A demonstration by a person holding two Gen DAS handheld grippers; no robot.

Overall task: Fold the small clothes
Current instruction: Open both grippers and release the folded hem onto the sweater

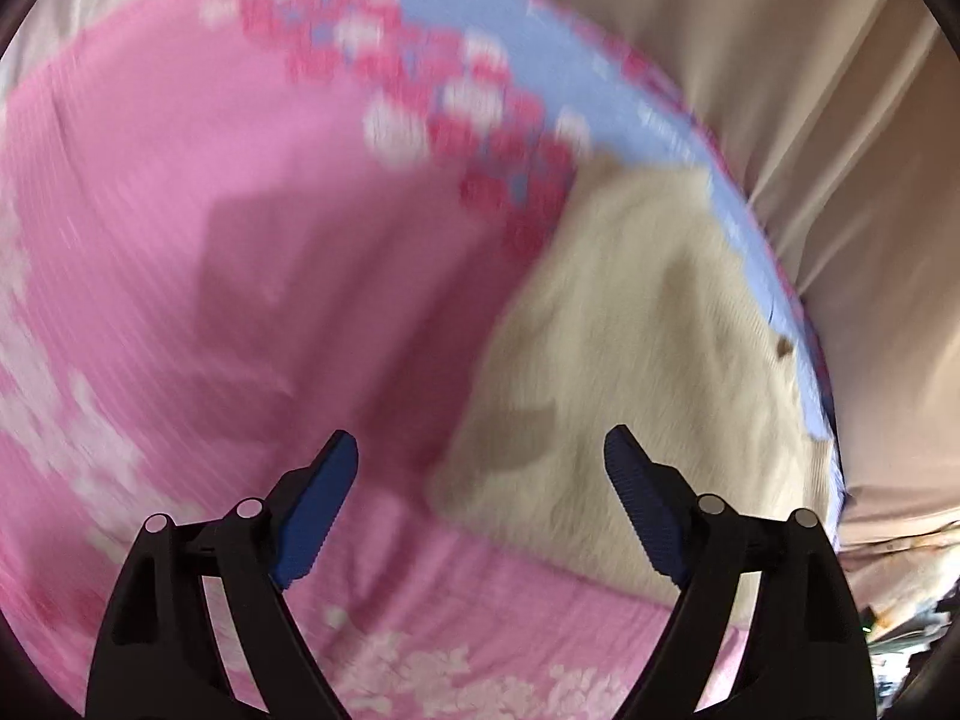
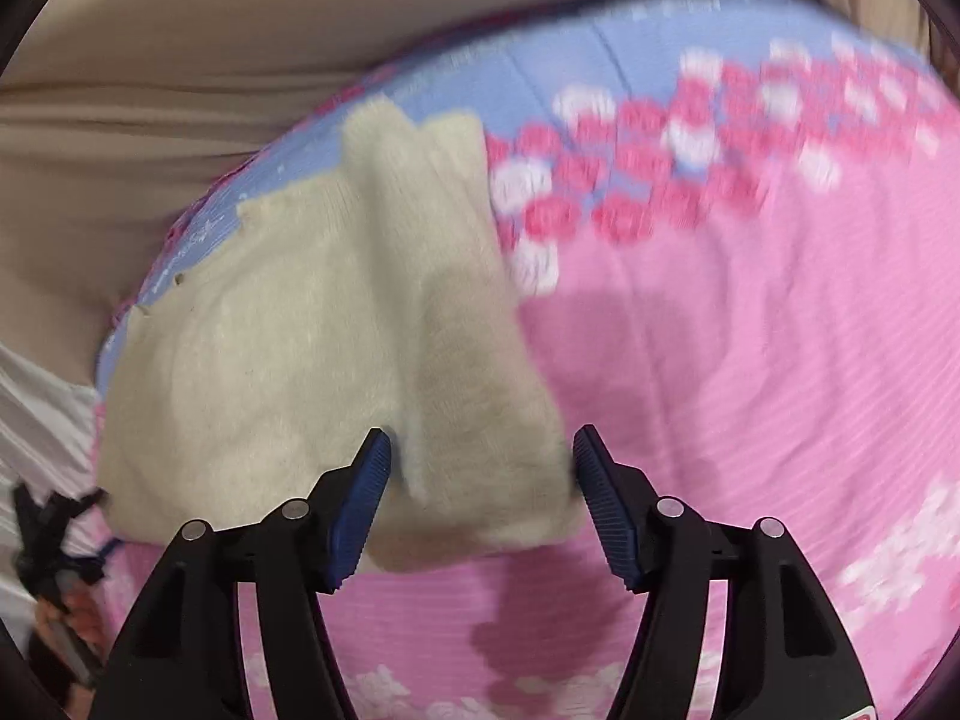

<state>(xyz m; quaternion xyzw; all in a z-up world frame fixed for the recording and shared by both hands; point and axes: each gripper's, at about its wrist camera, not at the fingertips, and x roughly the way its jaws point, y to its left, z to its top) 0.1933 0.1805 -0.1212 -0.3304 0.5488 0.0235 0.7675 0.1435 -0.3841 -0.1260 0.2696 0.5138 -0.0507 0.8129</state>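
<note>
On a pink flowered bedsheet (image 2: 750, 360), a soft, light cream garment (image 2: 312, 360) is best pinched at its near edge, left tongs (image 1: 480, 450) and right tongs (image 2: 480, 450) being seen open and empty.

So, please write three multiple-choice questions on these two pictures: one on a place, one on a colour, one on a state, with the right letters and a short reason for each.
1. Where does the cream garment lie?
A. on the pink flowered sheet
B. on a wooden floor
C. in a basket

2. What colour are the gripper pads?
A. red
B. blue
C. white

3. How does the right gripper stand?
A. shut on the garment
B. open, with a garment corner between its jaws
C. shut on nothing

Answers:
1 A: pink sheet shows all round it.
2 B: both views show blue ribbed pads.
3 B: the pads stand apart on either side of the corner.
</note>
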